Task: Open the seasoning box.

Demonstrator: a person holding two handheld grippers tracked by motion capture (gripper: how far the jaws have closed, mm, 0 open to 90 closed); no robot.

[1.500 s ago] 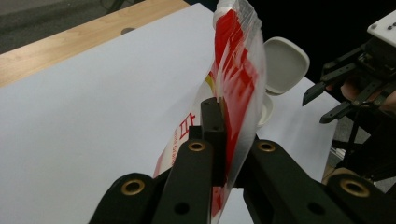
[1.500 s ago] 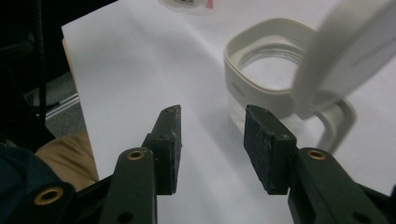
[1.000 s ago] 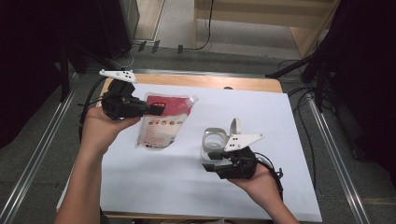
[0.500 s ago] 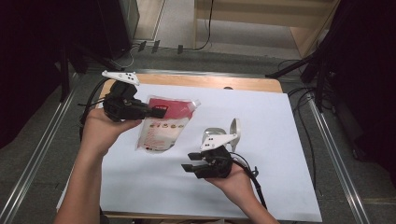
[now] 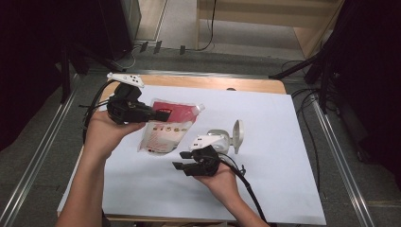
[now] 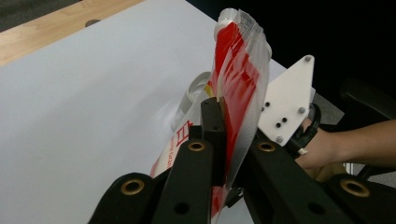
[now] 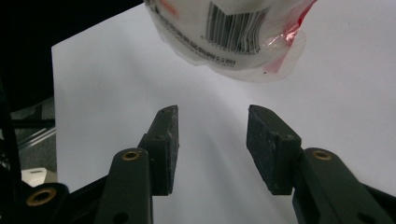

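Since a second ago the right gripper (image 5: 180, 161) has swung round from beside the white plastic lidded container (image 5: 222, 138), and now points toward the left of the high view, at the lower end of the red and white plastic spout pouch (image 5: 166, 126); the container stands just above and right of that hand, its round lid tipped up at its right side. Over the same second the left gripper (image 5: 163, 114), in the upper left part of the high view, has hardly shifted. Its jaws are closed tight on the upper edge of the pouch, and in the left gripper view the pouch (image 6: 238, 88) stands edge-on between them, rising toward the top centre of the frame with its clear spout at the very top. From that pinched edge the pouch slopes down to the lower left of the high view, above the white paper sheet (image 5: 265, 179) that covers the wooden table (image 5: 198, 81); whether its lower end touches the sheet I cannot tell. The right gripper's jaws are spread wide with nothing between them, and in the right gripper view the two dark pads (image 7: 169, 140) flank bare white sheet, while the barcoded bottom of the pouch (image 7: 233, 32) hangs at the top centre of that frame, near the jaw tips but apart from them
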